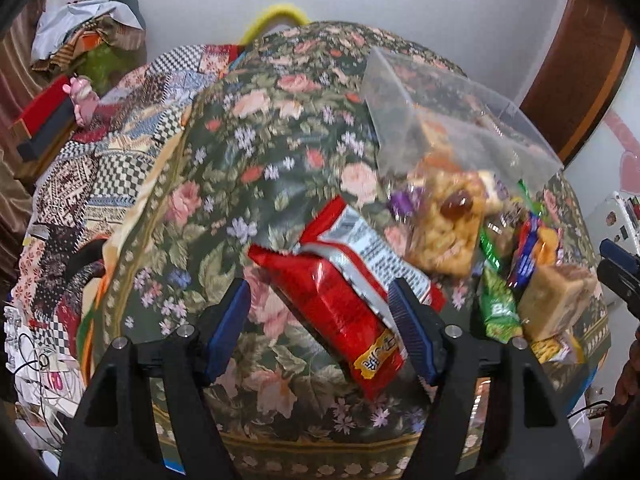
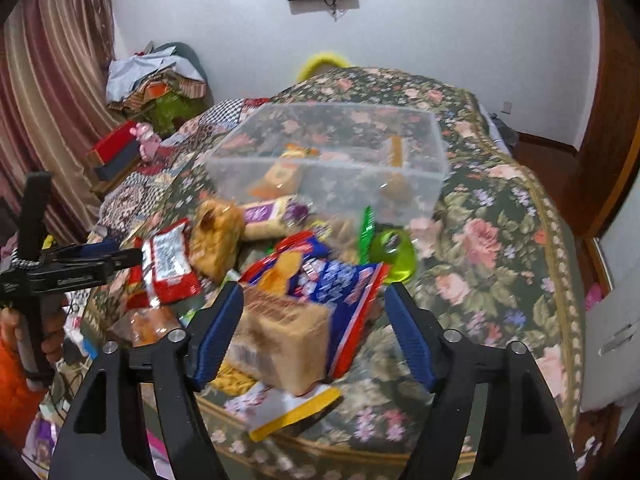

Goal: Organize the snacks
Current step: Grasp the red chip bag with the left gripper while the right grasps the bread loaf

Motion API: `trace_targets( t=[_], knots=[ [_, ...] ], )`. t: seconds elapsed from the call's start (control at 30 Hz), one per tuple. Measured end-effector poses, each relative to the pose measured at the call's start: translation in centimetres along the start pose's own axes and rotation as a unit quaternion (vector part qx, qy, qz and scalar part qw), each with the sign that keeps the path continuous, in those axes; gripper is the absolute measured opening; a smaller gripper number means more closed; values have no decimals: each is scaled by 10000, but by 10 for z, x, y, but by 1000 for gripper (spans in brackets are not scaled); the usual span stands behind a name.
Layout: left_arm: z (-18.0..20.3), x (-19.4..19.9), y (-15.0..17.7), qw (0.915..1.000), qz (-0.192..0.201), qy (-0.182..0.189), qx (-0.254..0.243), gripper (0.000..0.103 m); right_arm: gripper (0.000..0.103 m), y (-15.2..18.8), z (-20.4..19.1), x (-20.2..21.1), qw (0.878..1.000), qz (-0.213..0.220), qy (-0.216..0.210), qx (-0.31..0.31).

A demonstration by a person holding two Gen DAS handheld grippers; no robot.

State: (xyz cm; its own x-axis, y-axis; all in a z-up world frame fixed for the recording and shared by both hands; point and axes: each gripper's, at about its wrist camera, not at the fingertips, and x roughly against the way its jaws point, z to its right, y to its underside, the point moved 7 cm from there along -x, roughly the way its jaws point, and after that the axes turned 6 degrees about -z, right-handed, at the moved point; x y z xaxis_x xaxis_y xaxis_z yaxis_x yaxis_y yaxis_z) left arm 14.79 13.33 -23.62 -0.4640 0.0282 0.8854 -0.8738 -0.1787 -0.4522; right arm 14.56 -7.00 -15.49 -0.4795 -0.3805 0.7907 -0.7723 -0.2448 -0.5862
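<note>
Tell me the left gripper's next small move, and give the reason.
Probably close the left gripper on the red snack packet. Its jaws stand open with the packet lying between the pads, and the right pad seems to be touching the wrapper. The clear plastic bin already holds a few snacks, while most still lie piled on the floral cloth, so this one likely goes in next.

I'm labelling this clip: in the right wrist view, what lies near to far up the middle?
right hand-held gripper → tan wrapped block → blue and red snack bag → green packet → clear plastic bin → yellow hoop behind the table.
</note>
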Motion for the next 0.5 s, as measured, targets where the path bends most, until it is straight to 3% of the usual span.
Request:
trace_targets(
  t=[0.13,0.23,0.5],
  knots=[
    [1,-16,4,9999,-123,64,22,74,84,5,-14,-11,9998,-92,129,115],
    [5,-22,4,9997,-138,176,38,81,87,6,-20,-22,9994,-198,224,196],
    [25,-42,-2,9994,-213,258,-95,88,90,11,-22,-41,9989,-437,197,-3]
  ],
)
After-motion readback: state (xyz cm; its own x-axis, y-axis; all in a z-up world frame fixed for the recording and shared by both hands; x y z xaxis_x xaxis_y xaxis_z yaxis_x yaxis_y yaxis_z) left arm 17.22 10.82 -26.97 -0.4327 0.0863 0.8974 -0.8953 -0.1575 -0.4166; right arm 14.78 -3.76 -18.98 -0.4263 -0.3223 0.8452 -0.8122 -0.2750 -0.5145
